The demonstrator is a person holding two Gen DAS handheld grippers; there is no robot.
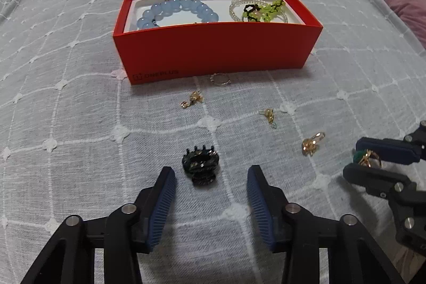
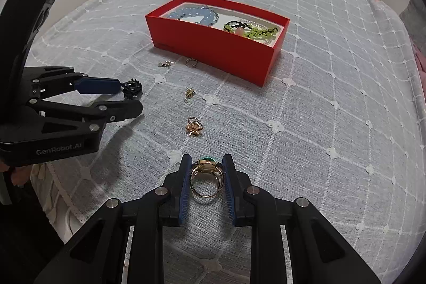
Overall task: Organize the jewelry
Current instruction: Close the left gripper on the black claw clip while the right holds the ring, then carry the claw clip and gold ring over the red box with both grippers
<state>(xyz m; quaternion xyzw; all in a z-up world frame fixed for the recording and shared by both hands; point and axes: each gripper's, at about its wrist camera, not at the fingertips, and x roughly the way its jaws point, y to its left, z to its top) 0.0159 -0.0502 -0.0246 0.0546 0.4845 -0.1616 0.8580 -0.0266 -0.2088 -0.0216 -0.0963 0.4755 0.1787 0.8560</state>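
The right gripper's (image 2: 205, 164) ribbed blue fingers (image 2: 184, 177) clamp a gold ring (image 2: 205, 178), band toward the camera, green stone (image 2: 208, 158) pointing away. The left gripper (image 1: 211, 175) is spread wide, its tips either side of a dark hair claw (image 1: 201, 167) whose teeth face the box. Past them, small gold pieces dot the grey quilted bedspread (image 2: 332, 108). The red cardboard box (image 1: 218, 52) lies long side across, holding a blue bead bracelet (image 1: 177, 12) and green beads (image 1: 266, 11).
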